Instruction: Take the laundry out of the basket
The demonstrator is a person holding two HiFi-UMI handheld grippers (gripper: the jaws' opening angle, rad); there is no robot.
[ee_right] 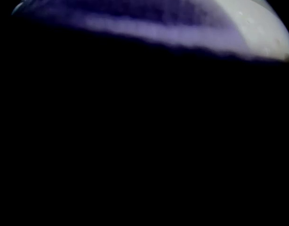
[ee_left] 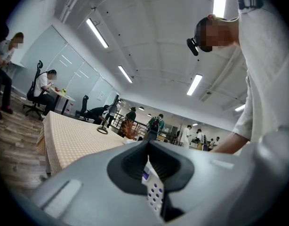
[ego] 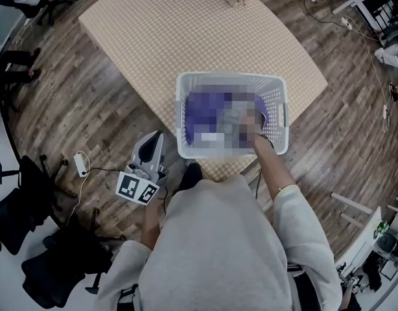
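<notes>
**Two Grippers, One Buried in the Load**

Head view: the right gripper (ego: 249,125) reaches into the white basket (ego: 277,86), which holds purple laundry (ego: 200,112). The left gripper (ego: 158,135) hangs outside.
Left gripper view: jaws together, empty.
Right gripper view: fabric blacks out the jaws, so their state is unreadable. A blind grip could snag the basket wall.

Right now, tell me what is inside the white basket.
The basket holds purple cloth, and the person's right arm reaches down into it. Whatever lies beneath the cloth is covered, and the basket's floor does not show.
</notes>
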